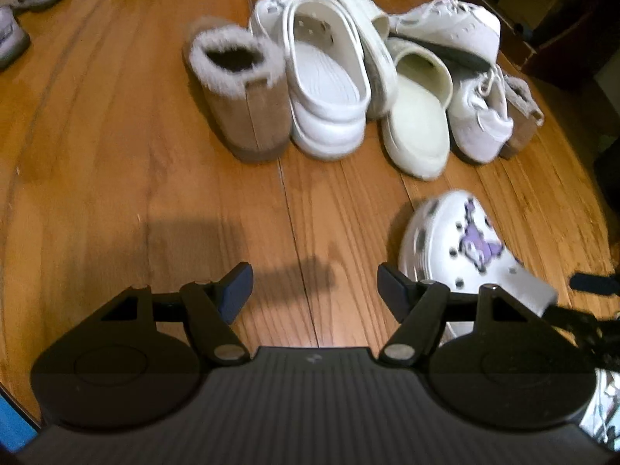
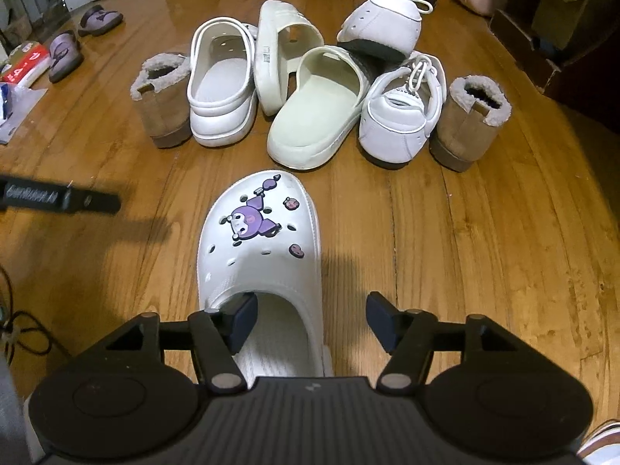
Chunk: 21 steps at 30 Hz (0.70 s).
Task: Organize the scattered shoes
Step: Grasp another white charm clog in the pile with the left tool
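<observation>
Wood floor point(image 2: 465, 232), clog point(image 2: 259, 240) under right claw point(image 2: 312, 319)

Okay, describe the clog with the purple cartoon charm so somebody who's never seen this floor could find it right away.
Start at the pile of shoes heaped on the wooden floor. One white clog lies apart from it, nearer the camera, toe toward the pile, directly ahead of the right gripper. It alone carries a purple cartoon charm and small pink charms on top; the pile's clogs show none.
</observation>
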### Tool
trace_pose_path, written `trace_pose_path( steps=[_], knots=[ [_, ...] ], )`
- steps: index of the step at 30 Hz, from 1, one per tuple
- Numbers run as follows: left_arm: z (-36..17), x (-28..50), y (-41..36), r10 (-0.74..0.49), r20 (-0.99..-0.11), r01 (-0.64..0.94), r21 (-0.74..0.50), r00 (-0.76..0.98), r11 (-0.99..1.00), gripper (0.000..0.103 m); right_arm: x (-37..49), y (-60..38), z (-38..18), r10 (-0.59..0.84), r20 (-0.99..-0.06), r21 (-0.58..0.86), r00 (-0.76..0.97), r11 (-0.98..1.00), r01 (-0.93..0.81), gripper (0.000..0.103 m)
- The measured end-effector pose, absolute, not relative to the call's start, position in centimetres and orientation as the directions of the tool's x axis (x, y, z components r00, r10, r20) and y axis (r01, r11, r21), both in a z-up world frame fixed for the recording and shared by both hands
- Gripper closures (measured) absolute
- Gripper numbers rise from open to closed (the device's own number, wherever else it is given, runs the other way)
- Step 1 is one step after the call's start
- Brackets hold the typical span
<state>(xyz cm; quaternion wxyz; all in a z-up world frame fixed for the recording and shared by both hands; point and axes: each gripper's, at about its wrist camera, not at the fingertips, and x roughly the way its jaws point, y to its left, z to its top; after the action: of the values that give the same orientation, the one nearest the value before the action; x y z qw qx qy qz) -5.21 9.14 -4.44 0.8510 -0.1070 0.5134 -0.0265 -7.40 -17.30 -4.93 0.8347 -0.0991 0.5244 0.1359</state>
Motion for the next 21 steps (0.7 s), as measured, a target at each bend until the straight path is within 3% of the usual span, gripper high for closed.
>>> trace_pose_path(
  steps=[6,21],
  knots=[
    [-1.6,-0.3,9.2,-0.07,-0.828,-0.037,-0.109,0.556,0.993,0.023,-5.6,-17.2,0.0,0.208,-0.889,0.065,0.409,0.939,-0.337,0.03],
    [-2.9,11.9,9.8,0.122,-0.779,-0.072,0.098,0.616,0.993,0.023,6.3,-12.5,0.5,0.27,-0.854,0.132,0.445,0.94,-0.316,0.034]
  ],
)
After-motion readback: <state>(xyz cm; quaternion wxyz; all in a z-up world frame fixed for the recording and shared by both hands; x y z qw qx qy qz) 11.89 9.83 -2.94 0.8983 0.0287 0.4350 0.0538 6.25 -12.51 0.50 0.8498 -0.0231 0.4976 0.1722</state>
